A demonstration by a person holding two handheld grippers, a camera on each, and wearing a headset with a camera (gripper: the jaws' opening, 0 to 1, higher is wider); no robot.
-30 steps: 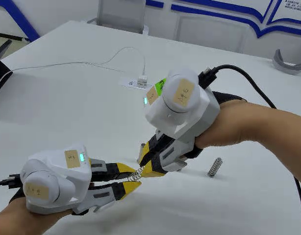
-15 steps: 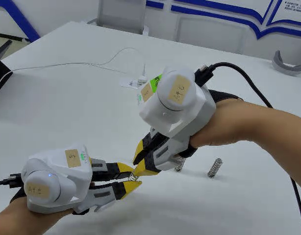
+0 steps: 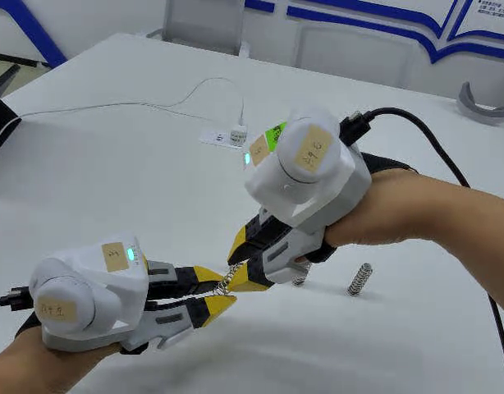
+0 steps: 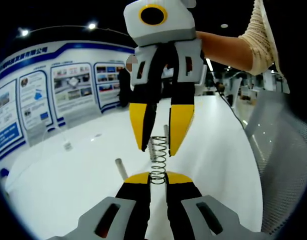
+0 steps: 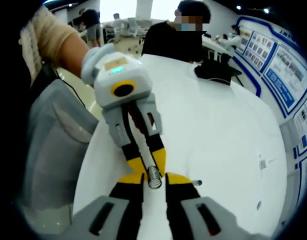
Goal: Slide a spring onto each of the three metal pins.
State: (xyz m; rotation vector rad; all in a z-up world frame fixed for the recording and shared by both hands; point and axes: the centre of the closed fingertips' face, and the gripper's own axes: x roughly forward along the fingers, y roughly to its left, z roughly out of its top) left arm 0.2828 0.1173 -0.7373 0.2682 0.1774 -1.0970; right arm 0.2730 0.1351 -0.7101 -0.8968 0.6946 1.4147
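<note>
Left hand-held gripper (image 3: 221, 290): lying low at the near left of the bench (image 3: 112, 180), jaws pointing right. In the left gripper view its yellow tips are standing narrow and pinching the near end of a spring (image 3: 228, 280).

Right hand-held gripper (image 3: 238, 269): reaching down and left from the right side, tips meeting the left gripper's tips nose to nose. Its jaws are standing a little apart, one on either side of the spring's far end. Whether they are pressing on the coils cannot be told.

Spring: running straight between the two sets of tips. Its near end is sitting in the left jaws and its far end is sitting between the right jaws.

Pin (image 4: 121, 169): one bare metal pin is standing upright on the bench, just left of the held spring in the left gripper view, apart from both grippers.

Second spring (image 3: 360, 280): standing upright on the bench to the right of the right gripper, well clear of the jaws. Third spring (image 3: 300, 277): showing just beside the right gripper's body, partly hidden by it.

White cable (image 3: 153, 105): trailing across the far part of the bench to a small plug (image 3: 238, 135). Black cable (image 3: 416, 135): running from the back of the right gripper over the person's forearm (image 3: 432, 217).
</note>
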